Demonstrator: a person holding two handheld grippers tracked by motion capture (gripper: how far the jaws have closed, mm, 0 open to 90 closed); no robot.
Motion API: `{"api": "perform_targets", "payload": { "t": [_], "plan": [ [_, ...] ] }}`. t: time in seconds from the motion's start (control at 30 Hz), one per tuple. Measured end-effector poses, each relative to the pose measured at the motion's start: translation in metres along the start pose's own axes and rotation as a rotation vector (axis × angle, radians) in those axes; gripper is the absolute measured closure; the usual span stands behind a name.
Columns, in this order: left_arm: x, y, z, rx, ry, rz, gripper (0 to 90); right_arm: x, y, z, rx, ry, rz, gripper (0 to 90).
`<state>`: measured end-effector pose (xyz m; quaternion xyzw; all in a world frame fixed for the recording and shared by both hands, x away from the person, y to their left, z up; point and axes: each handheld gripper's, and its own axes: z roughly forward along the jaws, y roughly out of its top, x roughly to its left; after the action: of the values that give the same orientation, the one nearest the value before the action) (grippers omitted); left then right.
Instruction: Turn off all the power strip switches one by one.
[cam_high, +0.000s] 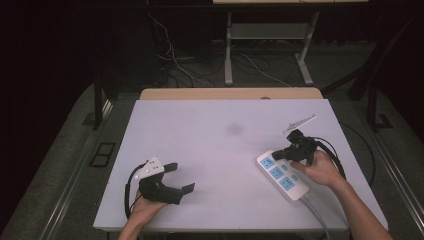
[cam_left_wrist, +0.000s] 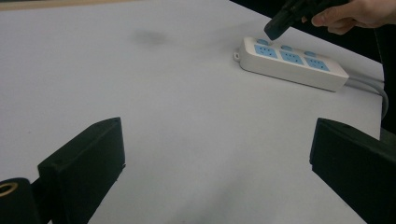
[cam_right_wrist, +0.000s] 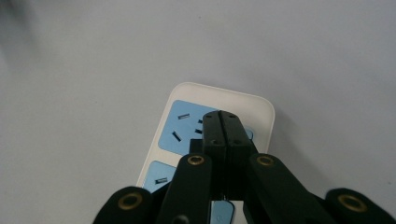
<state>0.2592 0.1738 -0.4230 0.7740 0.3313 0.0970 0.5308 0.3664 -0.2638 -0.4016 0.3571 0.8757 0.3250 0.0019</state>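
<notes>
Pressing down at the strip's (cam_high: 283, 176) far end, the right claw (cam_right_wrist: 221, 122) was closed tight, empty, its tip by the end switch. The left claw (cam_high: 181, 177) sat spread wide, well left of the strip. Remaining switches looked untouched.

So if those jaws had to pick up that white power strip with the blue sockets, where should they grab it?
Probably across the white power strip's narrow width, mid-body, coming straight down from above. It lies flat on the grey table, its long sides are bare, and its cable leaves the near end.
</notes>
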Motion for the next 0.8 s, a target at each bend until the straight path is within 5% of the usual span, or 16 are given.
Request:
{"api": "perform_targets", "payload": {
  "t": [0.23,0.5,0.6,0.7,0.8],
  "plan": [
    [-0.001,0.000,0.000,-0.005,-0.002,-0.002,1.7,0.004,-0.003,-0.018,-0.058,-0.021,0.035,75.4],
    [-0.001,0.001,-0.001,-0.013,0.000,-0.003,1.7,0.011,-0.015,-0.039,-0.153,-0.077,0.102,33.6],
    [-0.001,0.001,-0.001,-0.014,0.000,-0.003,1.7,0.016,-0.024,-0.045,-0.184,-0.095,0.120,9.8],
    [-0.001,0.001,-0.002,-0.013,0.000,-0.002,1.7,0.020,-0.035,-0.049,-0.215,-0.104,0.147,0.2],
    [-0.001,0.001,-0.002,-0.015,0.001,-0.003,1.7,0.023,-0.045,-0.054,-0.240,-0.078,0.166,0.0]
  ]
}}
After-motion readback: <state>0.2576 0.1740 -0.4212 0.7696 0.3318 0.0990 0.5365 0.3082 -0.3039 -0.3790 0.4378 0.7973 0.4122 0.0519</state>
